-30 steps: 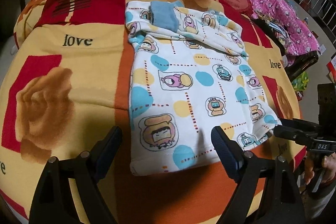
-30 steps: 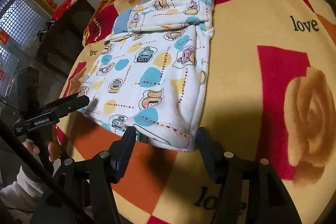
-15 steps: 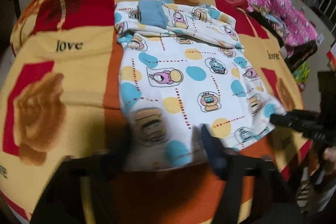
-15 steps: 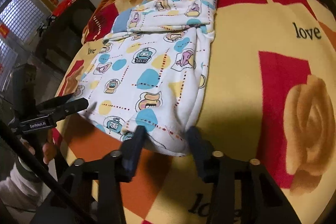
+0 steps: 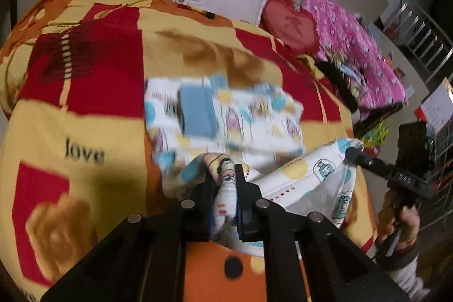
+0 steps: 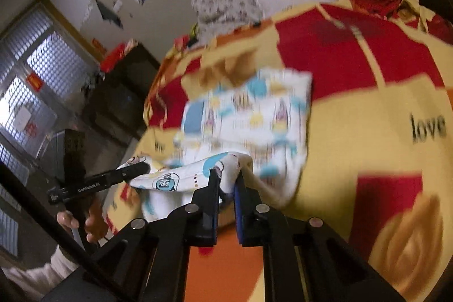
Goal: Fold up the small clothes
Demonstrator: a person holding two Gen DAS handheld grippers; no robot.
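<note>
Near the blanket's (image 5: 85, 132) front edge, both tools — left (image 5: 225, 197), right (image 6: 226, 186) — pinched the garment's (image 5: 297, 177) soft, limp hem corners.

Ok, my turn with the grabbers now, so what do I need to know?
Left gripper: shut on the near left corner of the little cartoon-print top; its jaws just closed.
Right gripper: shut on the near right corner; its jaws just closed too.
The top lies on the blanket, its near hem lifted off it between both grippers; the far part is still down.
Done: both corners pinched, hem raised.
Left: probably carry the hem toward the far end, lay it flat, let go.
</note>
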